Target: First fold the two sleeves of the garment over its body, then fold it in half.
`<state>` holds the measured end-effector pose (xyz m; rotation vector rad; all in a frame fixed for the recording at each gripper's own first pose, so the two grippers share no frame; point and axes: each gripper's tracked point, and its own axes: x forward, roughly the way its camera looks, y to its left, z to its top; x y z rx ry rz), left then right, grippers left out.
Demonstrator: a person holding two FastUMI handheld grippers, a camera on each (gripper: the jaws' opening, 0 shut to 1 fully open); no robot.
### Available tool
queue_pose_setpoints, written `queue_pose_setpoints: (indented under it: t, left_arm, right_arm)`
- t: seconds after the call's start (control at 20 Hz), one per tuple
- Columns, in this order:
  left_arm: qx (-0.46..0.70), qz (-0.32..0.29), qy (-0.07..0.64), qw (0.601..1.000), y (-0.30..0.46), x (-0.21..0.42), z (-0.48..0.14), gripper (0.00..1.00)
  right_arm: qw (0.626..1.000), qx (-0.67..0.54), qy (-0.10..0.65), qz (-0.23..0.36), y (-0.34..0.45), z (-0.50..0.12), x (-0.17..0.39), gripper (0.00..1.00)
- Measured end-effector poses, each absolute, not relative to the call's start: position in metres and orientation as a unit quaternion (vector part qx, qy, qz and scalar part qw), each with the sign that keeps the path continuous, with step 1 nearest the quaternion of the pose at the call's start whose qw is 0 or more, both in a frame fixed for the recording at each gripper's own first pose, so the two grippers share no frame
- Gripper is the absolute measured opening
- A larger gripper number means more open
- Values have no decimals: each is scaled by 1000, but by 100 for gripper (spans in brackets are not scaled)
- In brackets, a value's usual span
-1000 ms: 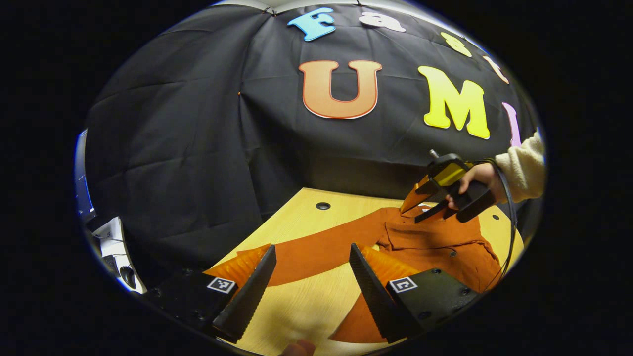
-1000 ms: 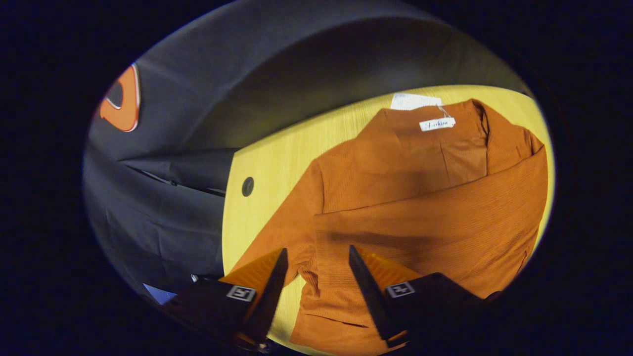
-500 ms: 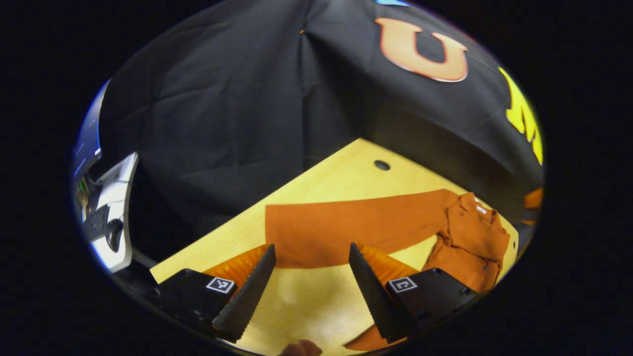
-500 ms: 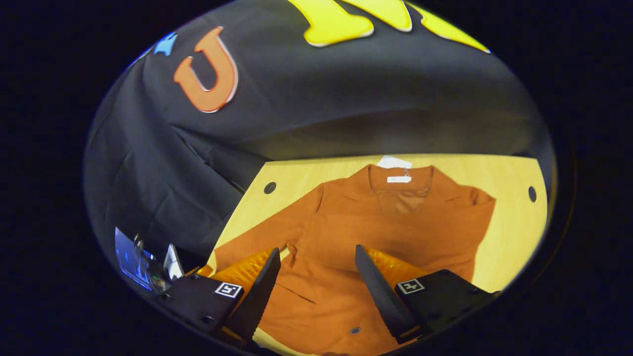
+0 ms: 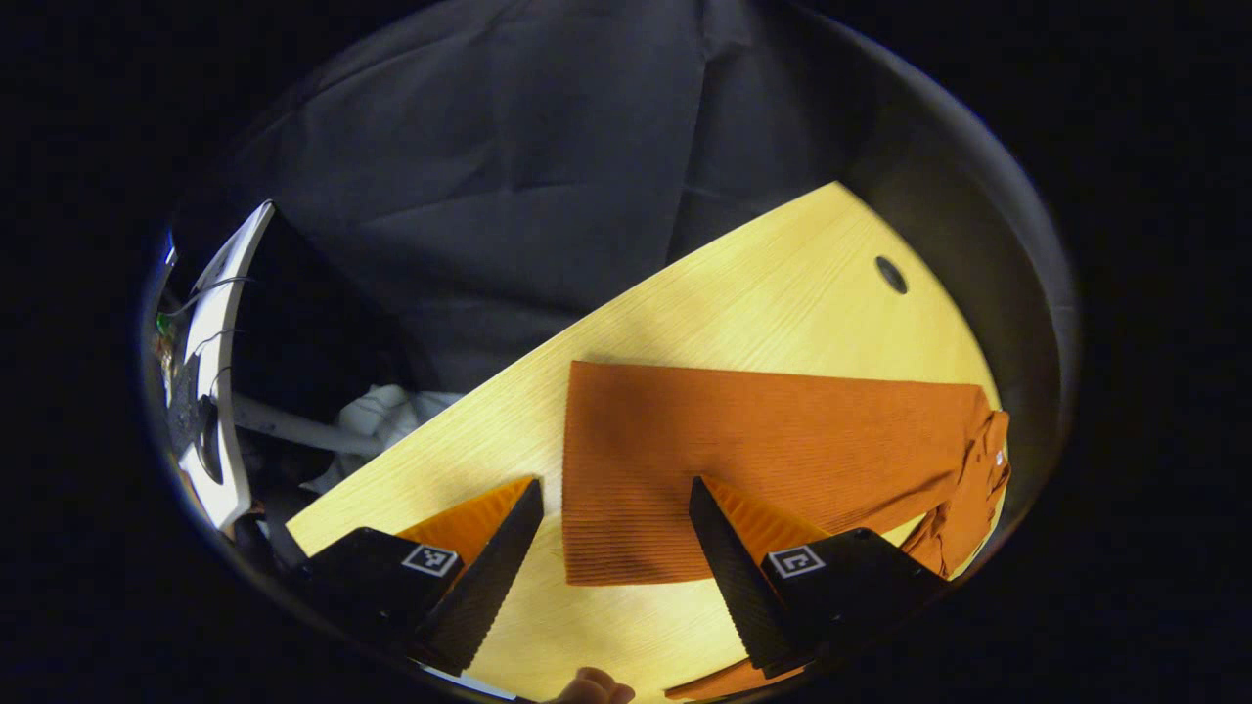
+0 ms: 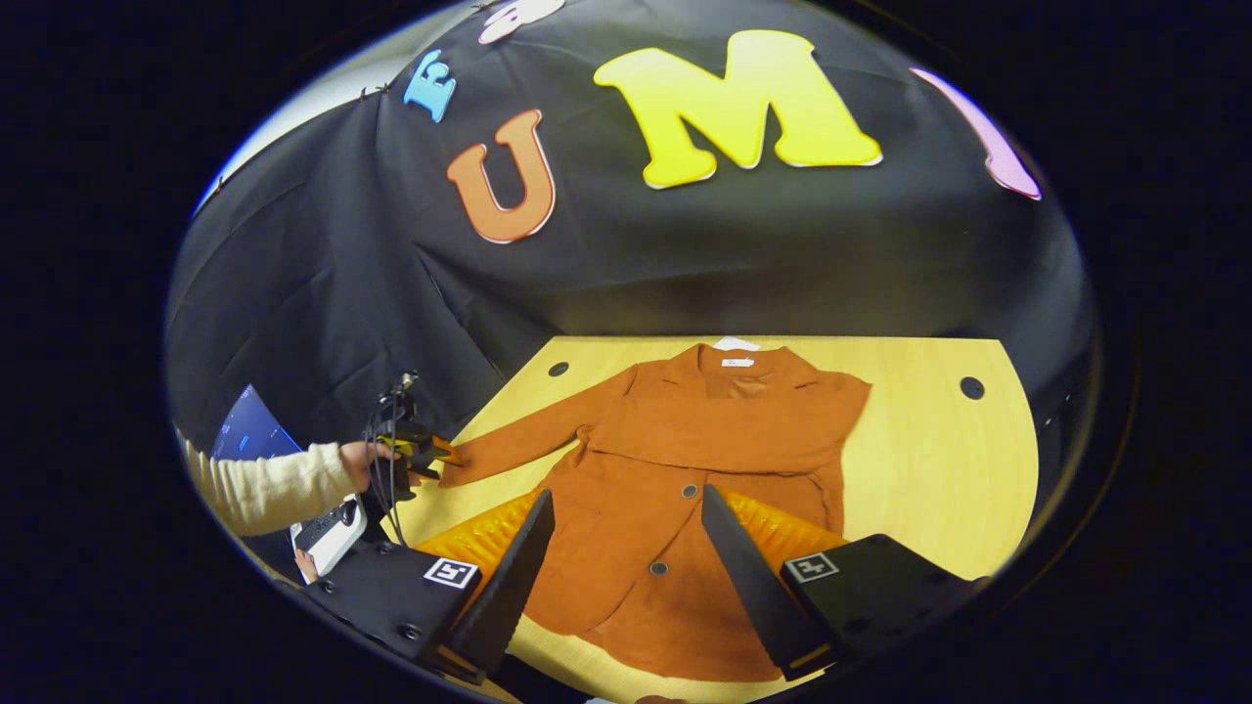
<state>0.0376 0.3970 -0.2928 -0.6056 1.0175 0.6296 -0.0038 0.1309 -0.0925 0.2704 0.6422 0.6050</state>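
Since 0.5 s ago the left gripper (image 5: 611, 548) has dropped closer to the outstretched sleeve (image 5: 743, 460), whose cuff end now sits right between its spread jaws, nothing gripped yet. The right gripper (image 6: 626, 557) has pulled back and up, jaws released and empty, so its view now takes in the whole garment (image 6: 685, 489) on the table (image 6: 929, 460). My read: 1 sleeve is already folded across the body, and the second sleeve is about to be grabbed.

Garment lies flat mid-table, collar toward 12 o'clock at the booth wall, hem toward 6 o'clock, long axis 12-6 in the right gripper view. The unfolded sleeve runs out toward 8 o'clock, where a hand (image 6: 357, 464) holds the left gripper at the cuff.
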Motion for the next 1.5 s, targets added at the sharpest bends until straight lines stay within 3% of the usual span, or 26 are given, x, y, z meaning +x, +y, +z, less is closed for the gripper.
queue_pose_setpoints:
  t: [0.2,0.25,0.3,0.4,0.45,0.55,0.6,0.65,0.85,0.9,1.25,1.5]
  left_arm:
    - [-284,256,572,725,397,39,-295,98]
    - [-296,253,586,711,396,41,-296,98]
    - [-305,252,595,700,397,41,-297,98]
    - [-311,250,604,690,397,40,-296,96]
    - [-310,247,607,689,397,41,-296,96]
    - [-308,242,609,690,397,47,-294,97]
    - [-308,239,609,691,395,51,-292,80]
    - [-312,236,607,692,391,55,-292,70]
    - [-337,239,594,690,382,64,-288,8]
    - [-335,237,595,691,383,57,-289,6]
    - [-304,176,534,769,352,97,-230,3]
    - [-250,122,495,823,282,141,-170,3]
  right_arm:
    - [914,168,290,230,69,-73,-35,97]
    - [921,165,283,212,53,-72,-41,93]
    - [927,161,276,196,38,-70,-45,98]
    - [933,155,275,171,19,-71,-58,93]
    - [935,154,275,160,10,-74,-65,98]
    - [935,163,280,145,2,-77,-74,94]
    - [934,170,280,141,-1,-79,-76,97]
    - [934,173,282,138,-2,-81,-77,97]
    - [934,166,284,137,-9,-83,-74,94]
    - [934,166,282,141,-8,-82,-73,97]
    - [929,153,287,179,8,-90,-54,97]
    - [924,157,286,198,13,-92,-33,97]
